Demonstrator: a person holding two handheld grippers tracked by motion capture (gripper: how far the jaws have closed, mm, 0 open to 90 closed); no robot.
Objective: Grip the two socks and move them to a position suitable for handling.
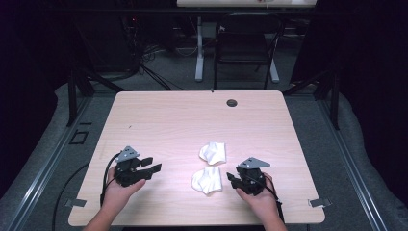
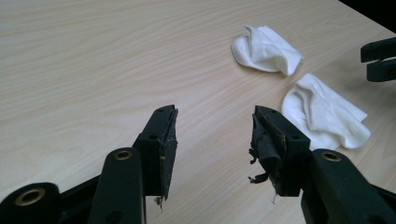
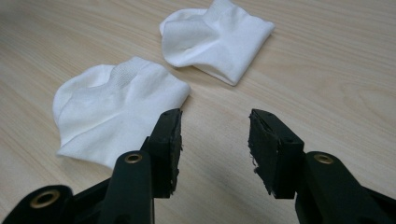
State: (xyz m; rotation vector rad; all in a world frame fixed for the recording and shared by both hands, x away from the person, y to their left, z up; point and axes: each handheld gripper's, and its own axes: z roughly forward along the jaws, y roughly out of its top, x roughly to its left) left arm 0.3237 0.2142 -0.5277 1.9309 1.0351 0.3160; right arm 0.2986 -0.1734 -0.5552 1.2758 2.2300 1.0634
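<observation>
2 socks, near sock [image 1: 207, 180] and far sock [image 1: 213, 152], are lying untouched; left gripper [image 1: 150, 168] and right gripper [image 1: 232, 179] are being held wide, empty. Nothing appears started.

Table [image 1: 183, 120]: light wood-grain top, rounded corners, centre of scene. Cable hole [image 1: 232, 103]: round, dark, in the tabletop near its far edge, right of centre. Metal clips: one at the near left corner [image 1: 75, 203], one at the near right corner [image 1: 319, 202]. Folding chair [image 1: 248, 45]: black, beyond the far edge. White desk leg [image 1: 199, 48]: upright, just left of the chair. Loose cables [image 1: 144, 57]: dark, on the grey floor, far left.
</observation>
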